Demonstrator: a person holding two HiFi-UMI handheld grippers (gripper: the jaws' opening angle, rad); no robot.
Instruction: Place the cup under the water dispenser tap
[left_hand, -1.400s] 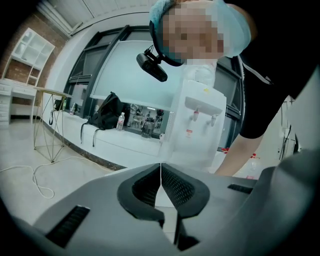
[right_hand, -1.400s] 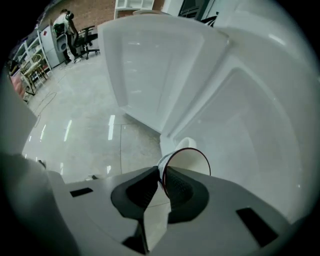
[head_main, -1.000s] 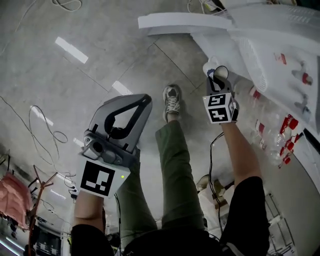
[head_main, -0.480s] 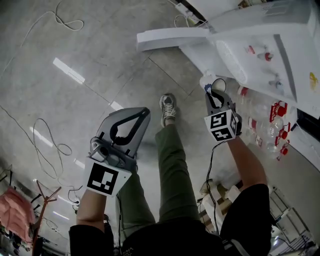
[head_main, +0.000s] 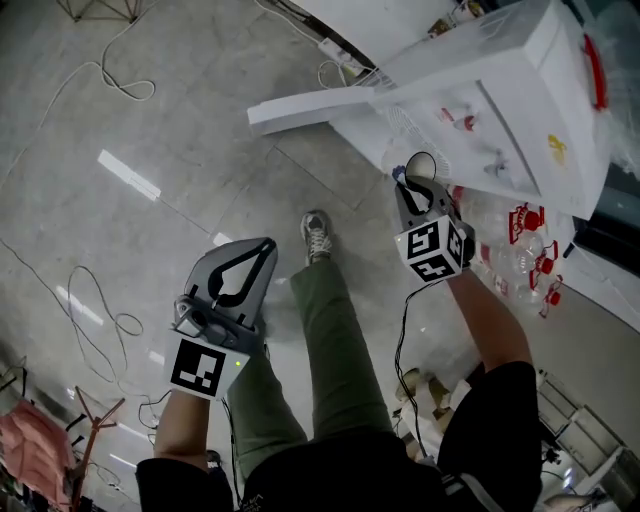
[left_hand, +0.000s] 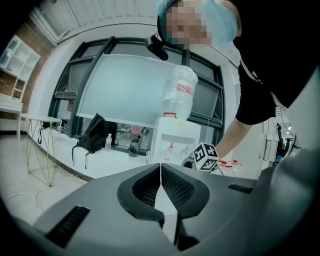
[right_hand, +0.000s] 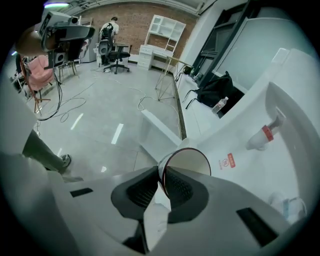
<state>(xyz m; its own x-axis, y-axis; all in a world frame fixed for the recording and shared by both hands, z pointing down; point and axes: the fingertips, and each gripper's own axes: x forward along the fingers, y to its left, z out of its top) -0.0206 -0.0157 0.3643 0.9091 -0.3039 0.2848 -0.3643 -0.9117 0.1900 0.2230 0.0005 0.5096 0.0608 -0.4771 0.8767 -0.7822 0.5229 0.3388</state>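
Cup (right_hand: 186, 161): pinched by its rim wall in the right gripper (right_hand: 161, 176), whose jaws are clamped on it. It is held in the air near the water dispenser (head_main: 500, 100), at 1 o'clock in the head view. Left gripper (left_hand: 161, 172): jaws pressed together on nothing, idle at 7 o'clock. Handling: advance the cup, mouth up, beneath the red tap (right_hand: 264, 134), and seat it level before letting go.

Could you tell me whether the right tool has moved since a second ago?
Yes: the right tool, holding the cup, has come closer to the water dispenser.
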